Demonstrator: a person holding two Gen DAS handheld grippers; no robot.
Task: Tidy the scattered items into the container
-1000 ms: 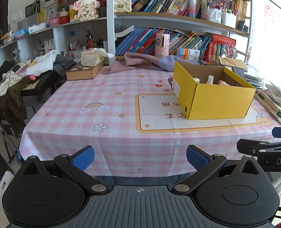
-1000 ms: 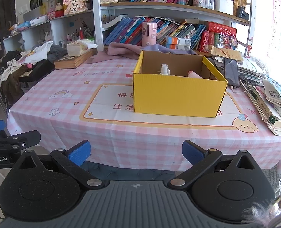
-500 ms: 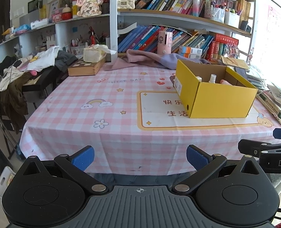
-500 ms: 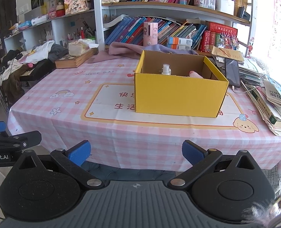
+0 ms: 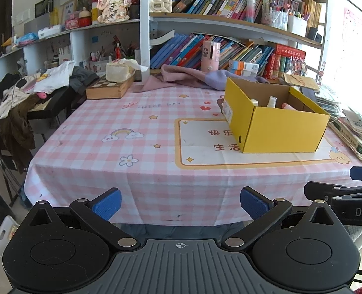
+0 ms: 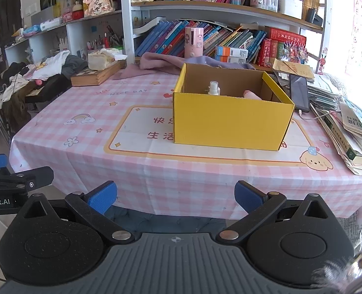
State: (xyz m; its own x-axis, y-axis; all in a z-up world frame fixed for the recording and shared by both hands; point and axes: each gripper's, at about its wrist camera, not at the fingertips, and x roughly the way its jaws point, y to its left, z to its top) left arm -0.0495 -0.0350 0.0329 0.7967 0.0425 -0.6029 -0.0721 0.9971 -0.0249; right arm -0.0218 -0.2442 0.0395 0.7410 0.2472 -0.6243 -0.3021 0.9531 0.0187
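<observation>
the left gripper (image 5: 179, 202) and the right gripper (image 6: 175, 196) both hang off the near edge of the table (image 6: 205, 171), fingers spread wide and holding nothing. the yellow box (image 6: 232, 120) sits on the pink checked cloth (image 5: 102, 132), right of centre. inside it stand a small white bottle (image 6: 214, 88) and a pink item (image 6: 252, 95) (only its tip shows). a phone (image 6: 299, 92) lies just right of the box

Box (image 6: 232, 122) on the counter (image 6: 102, 127) at frame centre-right, spray bottle (image 6: 214, 88) inside it, phone (image 6: 299, 93) just right, book stack (image 6: 350, 132) far right, bookshelf (image 6: 205, 7) behind, wooden case (image 6: 96, 74) upper left.
</observation>
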